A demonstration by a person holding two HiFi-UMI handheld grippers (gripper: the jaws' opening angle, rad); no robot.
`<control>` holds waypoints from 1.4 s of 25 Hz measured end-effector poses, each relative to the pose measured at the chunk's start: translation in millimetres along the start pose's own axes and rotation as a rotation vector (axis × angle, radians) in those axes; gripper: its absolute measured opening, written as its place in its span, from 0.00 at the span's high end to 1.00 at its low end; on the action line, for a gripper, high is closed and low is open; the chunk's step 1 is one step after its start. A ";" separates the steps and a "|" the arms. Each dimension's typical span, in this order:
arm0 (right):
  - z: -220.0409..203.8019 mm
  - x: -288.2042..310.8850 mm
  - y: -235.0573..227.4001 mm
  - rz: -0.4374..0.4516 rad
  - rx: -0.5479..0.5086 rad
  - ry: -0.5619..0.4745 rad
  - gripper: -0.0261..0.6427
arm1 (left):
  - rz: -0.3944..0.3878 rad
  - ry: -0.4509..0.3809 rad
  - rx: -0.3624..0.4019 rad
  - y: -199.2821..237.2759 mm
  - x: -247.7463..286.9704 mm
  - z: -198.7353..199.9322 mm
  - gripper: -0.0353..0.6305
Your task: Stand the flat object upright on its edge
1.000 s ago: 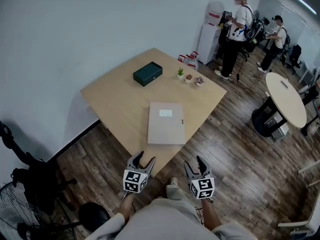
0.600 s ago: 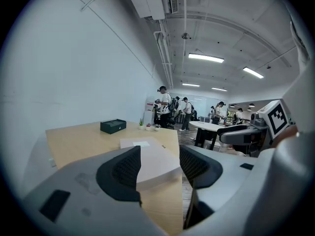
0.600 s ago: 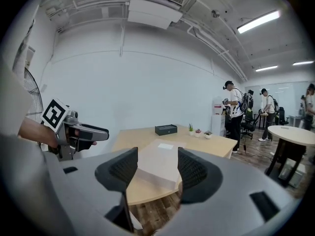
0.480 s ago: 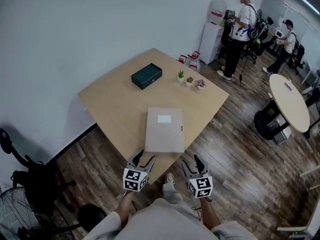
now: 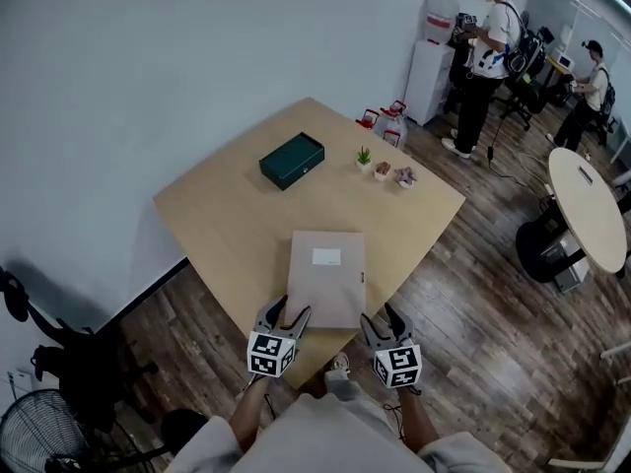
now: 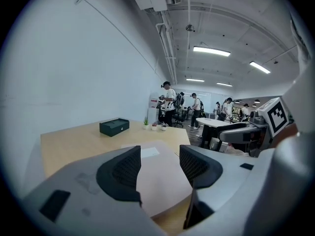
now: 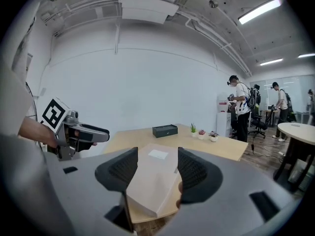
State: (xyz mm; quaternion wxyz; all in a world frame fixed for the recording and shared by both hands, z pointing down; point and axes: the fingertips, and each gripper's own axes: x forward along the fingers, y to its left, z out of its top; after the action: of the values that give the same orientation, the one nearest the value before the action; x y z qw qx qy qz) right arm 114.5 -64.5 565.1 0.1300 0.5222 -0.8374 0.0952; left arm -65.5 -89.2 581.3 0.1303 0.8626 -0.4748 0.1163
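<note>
A flat beige box file (image 5: 326, 277) with a white label lies face up near the front corner of the light wooden table (image 5: 227, 215). My left gripper (image 5: 286, 315) hangs open just short of the file's near left corner. Open too, my right gripper (image 5: 383, 320) is at the file's near right corner, off the table's edge. Neither touches it. In the left gripper view the file (image 6: 157, 173) shows between and beyond the dark pads (image 6: 123, 171). The right gripper view looks over the file (image 7: 153, 176) with nothing between the pads (image 7: 193, 171).
A dark green box (image 5: 292, 160) and three small potted plants (image 5: 383, 168) stand at the table's far side. People (image 5: 488, 57) stand by a water dispenser (image 5: 432, 57) at the back right, near a round white table (image 5: 590, 208). A fan (image 5: 44, 432) and chair are at the left.
Both grippers have come forward to the table's near corner, and the file now lies right in front of them. Their jaws have stayed open.
</note>
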 end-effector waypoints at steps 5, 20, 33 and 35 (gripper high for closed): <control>3.2 29.5 -20.0 0.029 0.024 0.024 0.60 | 0.028 0.031 -0.014 17.9 29.5 5.4 0.58; -22.1 87.4 -61.0 0.110 0.089 0.111 0.60 | 0.105 0.136 -0.011 48.9 85.5 6.9 0.58; -41.5 104.3 -47.5 0.150 0.132 0.157 0.60 | 0.124 0.196 -0.009 64.3 88.7 -1.1 0.58; -44.0 106.0 -46.8 0.141 0.133 0.165 0.60 | 0.118 0.199 -0.013 68.7 89.8 -3.4 0.58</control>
State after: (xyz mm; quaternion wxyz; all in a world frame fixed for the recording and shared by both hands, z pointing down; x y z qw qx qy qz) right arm 117.2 -162.0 641.6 0.1564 0.4598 -0.8504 0.2022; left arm -77.2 -194.3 621.5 0.1755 0.8163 -0.5103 0.2059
